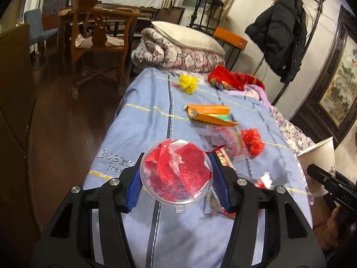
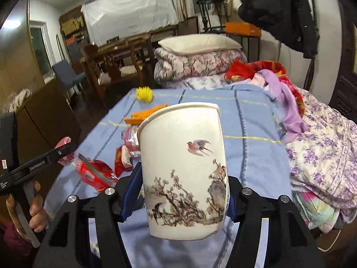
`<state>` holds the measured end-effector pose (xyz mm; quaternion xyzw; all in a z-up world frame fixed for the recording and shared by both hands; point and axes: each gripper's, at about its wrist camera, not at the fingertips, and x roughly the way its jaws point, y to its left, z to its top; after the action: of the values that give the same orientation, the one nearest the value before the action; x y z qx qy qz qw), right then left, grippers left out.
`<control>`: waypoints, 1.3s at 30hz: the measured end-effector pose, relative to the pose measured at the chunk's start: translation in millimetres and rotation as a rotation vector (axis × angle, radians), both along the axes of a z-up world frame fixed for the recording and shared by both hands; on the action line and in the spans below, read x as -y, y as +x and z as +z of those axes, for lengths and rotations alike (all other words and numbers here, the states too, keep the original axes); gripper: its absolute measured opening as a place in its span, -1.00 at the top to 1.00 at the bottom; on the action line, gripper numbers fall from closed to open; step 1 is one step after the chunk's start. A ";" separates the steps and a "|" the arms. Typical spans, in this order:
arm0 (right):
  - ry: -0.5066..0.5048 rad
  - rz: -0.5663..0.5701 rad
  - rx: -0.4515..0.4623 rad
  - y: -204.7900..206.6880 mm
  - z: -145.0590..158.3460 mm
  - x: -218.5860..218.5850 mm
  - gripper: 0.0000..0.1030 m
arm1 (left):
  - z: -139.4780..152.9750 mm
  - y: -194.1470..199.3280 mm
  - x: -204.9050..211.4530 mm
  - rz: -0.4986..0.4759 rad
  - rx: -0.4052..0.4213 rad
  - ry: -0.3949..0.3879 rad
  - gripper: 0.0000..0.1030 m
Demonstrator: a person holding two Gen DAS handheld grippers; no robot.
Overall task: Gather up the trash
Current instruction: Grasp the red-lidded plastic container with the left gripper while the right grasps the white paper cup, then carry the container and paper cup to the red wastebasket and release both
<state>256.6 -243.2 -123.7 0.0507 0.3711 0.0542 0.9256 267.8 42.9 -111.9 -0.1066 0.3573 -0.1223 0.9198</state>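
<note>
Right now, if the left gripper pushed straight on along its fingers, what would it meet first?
Probably the blue blanket just past the clear ball that the left gripper holds; depth is unclear, and the orange box lies right of that line.

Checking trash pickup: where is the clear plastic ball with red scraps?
The clear plastic ball sits clamped between the left gripper's blue fingers, above the blue blanket.

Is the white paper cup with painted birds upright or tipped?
Upright, slightly tilted: the white paper cup with painted birds has its rim on top, between the right gripper pads.
</note>
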 end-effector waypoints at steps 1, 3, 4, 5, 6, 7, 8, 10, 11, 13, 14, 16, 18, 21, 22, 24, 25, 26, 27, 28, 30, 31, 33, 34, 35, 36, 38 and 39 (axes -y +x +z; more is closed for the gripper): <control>0.006 -0.006 0.016 -7.3 5.9 2.5 -0.21 | 4.2 -4.4 0.5 -0.001 0.006 -0.002 -0.07; 0.015 -0.015 0.044 -23.2 17.4 7.1 -0.21 | 14.7 -17.4 3.4 -0.012 0.025 0.002 -0.07; 0.016 -0.022 0.058 -32.0 23.1 10.5 -0.22 | 20.6 -25.5 7.2 -0.023 0.035 0.008 -0.07; 0.019 -0.029 0.071 -41.6 28.5 15.4 -0.22 | 25.9 -33.1 11.2 -0.034 0.044 0.012 -0.07; 0.021 -0.035 0.080 -48.9 33.0 18.4 -0.22 | 29.9 -39.5 14.8 -0.046 0.052 0.014 -0.08; 0.026 -0.046 0.093 -61.6 39.1 25.0 -0.22 | 34.7 -47.9 20.4 -0.059 0.060 0.017 -0.08; 0.030 -0.053 0.099 -68.3 42.5 29.0 -0.22 | 40.0 -57.8 27.5 -0.076 0.069 0.017 -0.08; 0.038 -0.068 0.112 -85.6 50.2 38.6 -0.22 | 46.5 -70.3 36.2 -0.100 0.079 0.010 -0.08; 0.039 -0.078 0.120 -96.2 55.1 44.0 -0.22 | 50.0 -77.4 42.1 -0.117 0.084 0.005 -0.08; 0.040 -0.091 0.129 -111.2 62.3 54.3 -0.22 | 56.3 -91.5 54.5 -0.145 0.097 0.001 -0.08; 0.041 -0.097 0.135 -121.8 65.6 59.4 -0.22 | 59.2 -98.8 60.0 -0.161 0.105 0.001 -0.08; 0.035 -0.115 0.151 -143.0 72.7 69.2 -0.22 | 65.5 -113.7 71.8 -0.191 0.121 0.001 -0.08; 0.028 -0.128 0.165 -160.8 77.1 76.4 -0.22 | 71.8 -128.3 83.0 -0.218 0.138 -0.001 -0.07; 0.031 -0.148 0.184 -189.9 81.8 89.2 -0.22 | 80.5 -151.4 98.4 -0.263 0.159 -0.012 -0.07; 0.035 -0.155 0.190 -199.2 82.6 93.1 -0.22 | 82.8 -160.0 104.6 -0.279 0.166 -0.013 -0.07; 0.043 -0.167 0.199 -216.1 83.0 102.0 -0.22 | 86.2 -174.7 115.4 -0.307 0.179 -0.011 -0.08; 0.045 -0.174 0.205 -225.3 82.8 106.1 -0.22 | 88.3 -184.5 123.9 -0.327 0.186 -0.008 -0.08; 0.046 -0.185 0.211 -236.3 82.1 110.0 -0.22 | 89.0 -189.9 128.5 -0.339 0.189 -0.005 -0.08; 0.048 -0.193 0.214 -244.3 80.6 114.5 -0.22 | 89.2 -195.9 133.8 -0.352 0.192 -0.002 -0.07; 0.053 -0.202 0.216 -253.5 78.5 119.2 -0.22 | 89.5 -204.1 143.2 -0.375 0.192 0.001 -0.07; 0.065 -0.218 0.214 -270.3 73.6 131.2 -0.22 | 88.7 -213.7 154.8 -0.404 0.188 0.006 -0.07; 0.069 -0.228 0.211 -276.7 71.6 136.4 -0.22 | 88.2 -219.8 165.8 -0.428 0.183 0.011 -0.07; 0.083 -0.250 0.206 -286.1 66.9 150.7 -0.22 | 86.1 -226.2 178.6 -0.458 0.177 0.017 -0.06; 0.090 -0.256 0.203 -288.7 64.3 154.8 -0.22 | 83.1 -229.8 188.0 -0.476 0.171 0.023 0.09; 0.100 -0.265 0.200 -291.0 61.2 161.1 -0.22 | 78.9 -231.4 197.5 -0.494 0.162 0.036 0.17; 0.108 -0.271 0.199 -293.2 59.2 165.0 -0.22 | 75.0 -231.1 201.9 -0.501 0.149 0.043 0.28; 0.145 -0.274 0.195 -297.4 53.4 174.6 -0.22 | 64.8 -230.5 205.2 -0.520 0.103 0.026 0.28; 0.163 -0.269 0.190 -296.7 49.4 177.6 -0.22 | 63.1 -231.8 204.5 -0.523 0.100 0.029 0.28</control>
<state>-40.2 -420.8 -74.3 0.1693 0.2664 -0.0356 0.9482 36.0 -161.6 -48.8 0.0088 0.3283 -0.3558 0.8750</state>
